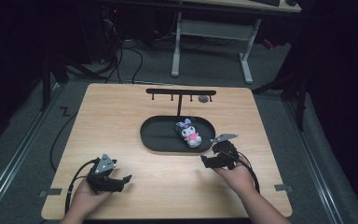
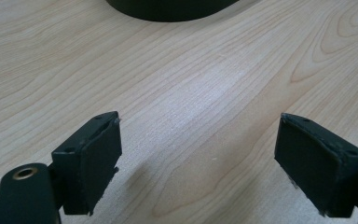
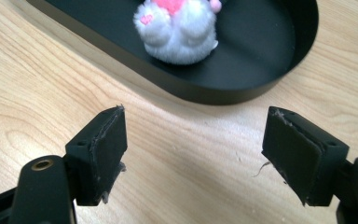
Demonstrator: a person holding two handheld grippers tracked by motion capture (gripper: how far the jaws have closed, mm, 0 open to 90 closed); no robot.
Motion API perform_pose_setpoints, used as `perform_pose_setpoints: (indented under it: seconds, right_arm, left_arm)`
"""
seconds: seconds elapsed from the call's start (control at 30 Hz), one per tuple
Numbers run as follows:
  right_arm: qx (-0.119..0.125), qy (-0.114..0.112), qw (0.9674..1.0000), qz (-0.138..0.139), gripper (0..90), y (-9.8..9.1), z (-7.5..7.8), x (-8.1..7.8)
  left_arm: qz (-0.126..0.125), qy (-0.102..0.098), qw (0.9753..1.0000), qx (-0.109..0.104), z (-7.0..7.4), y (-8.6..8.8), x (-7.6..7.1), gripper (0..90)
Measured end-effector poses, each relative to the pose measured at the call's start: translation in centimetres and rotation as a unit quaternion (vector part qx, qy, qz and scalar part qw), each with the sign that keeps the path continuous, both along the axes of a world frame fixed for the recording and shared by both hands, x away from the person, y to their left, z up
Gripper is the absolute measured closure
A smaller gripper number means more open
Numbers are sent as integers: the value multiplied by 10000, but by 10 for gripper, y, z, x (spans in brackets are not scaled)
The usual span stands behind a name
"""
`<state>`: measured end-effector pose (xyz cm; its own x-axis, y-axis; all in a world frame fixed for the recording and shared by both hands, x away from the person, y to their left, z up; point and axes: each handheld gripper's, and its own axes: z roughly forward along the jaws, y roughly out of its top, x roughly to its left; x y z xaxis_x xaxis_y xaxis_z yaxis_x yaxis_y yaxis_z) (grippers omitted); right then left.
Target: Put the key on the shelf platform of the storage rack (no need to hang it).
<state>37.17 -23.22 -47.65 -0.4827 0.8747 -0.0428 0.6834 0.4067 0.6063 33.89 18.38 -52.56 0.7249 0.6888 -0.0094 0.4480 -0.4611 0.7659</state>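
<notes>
A small plush toy (image 1: 189,132), white and pink with dark ears, lies in the right half of a black oval tray (image 1: 156,135) at mid table. My right gripper (image 1: 207,161) rests just in front of the tray's right end, a short way from the toy, jaws wide apart with nothing between them. In the right gripper view the plush toy (image 3: 177,32) lies inside the tray (image 3: 261,46) beyond my right gripper (image 3: 196,140). My left gripper (image 1: 125,181) sits near the table's front left, open and empty. In its own view my left gripper (image 2: 198,144) stands over bare wood, the tray's rim (image 2: 168,9) far ahead.
A black rack with hooks (image 1: 181,92) stands behind the tray, a small grey round piece (image 1: 203,99) by its right end. The wooden table (image 1: 112,121) ends close behind the hands. A desk frame (image 1: 209,37) and cables lie on the floor beyond.
</notes>
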Motion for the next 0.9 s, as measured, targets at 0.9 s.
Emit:
perform_pose_setpoints:
  seconds: [0.9]
  right_arm:
    - [1237,-1761,9757,-408,159,-66,-38,-79]
  left_arm:
    - [109,2,9995,-301,0,-22,-13,151]
